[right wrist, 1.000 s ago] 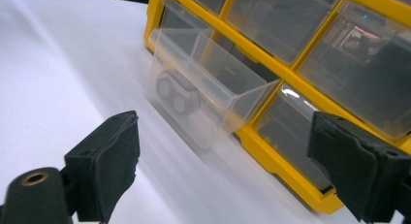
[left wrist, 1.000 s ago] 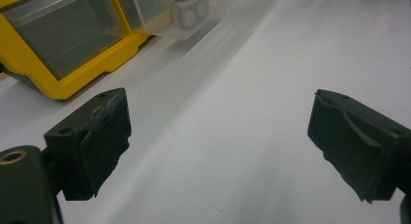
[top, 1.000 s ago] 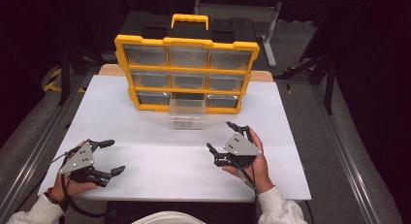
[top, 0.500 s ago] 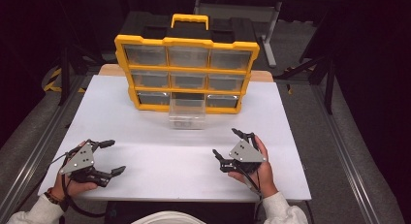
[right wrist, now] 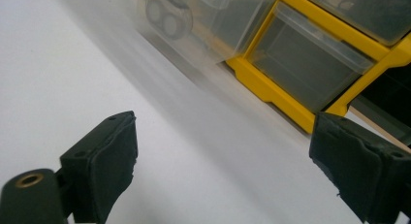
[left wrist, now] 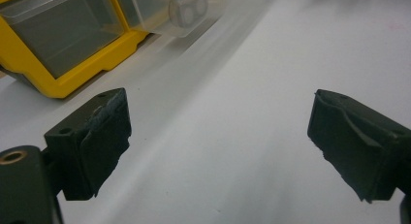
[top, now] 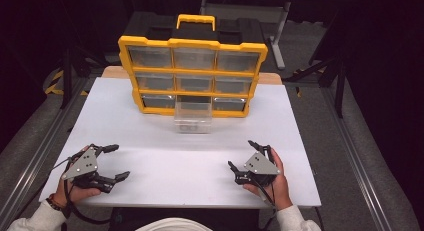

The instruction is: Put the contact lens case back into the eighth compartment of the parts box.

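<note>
A yellow organizer (top: 192, 76) with several clear drawers stands upright at the back of the white table (top: 165, 156). Its bottom middle drawer (top: 193, 117) is pulled out toward me, clear plastic with a dark round-holed grip at its front; the same drawer (left wrist: 186, 10) (right wrist: 194, 15) appears in both gripper views. My left gripper (top: 114, 162) rests near the front left edge, open and empty, left gripper (left wrist: 218, 141) jaws wide apart. My right gripper (top: 241, 154) lies near the front right, open and empty, right gripper (right wrist: 223, 166) jaws far apart too.
A black case with a yellow handle (top: 195, 20) sits behind the organizer. Dark metal stands (top: 330, 71) and frame rails flank the table on both sides. A wooden board edge (top: 267, 79) shows under the table's back.
My right gripper has drawn back toward the front edge of the table, away from the drawer. The left gripper has stayed put.
</note>
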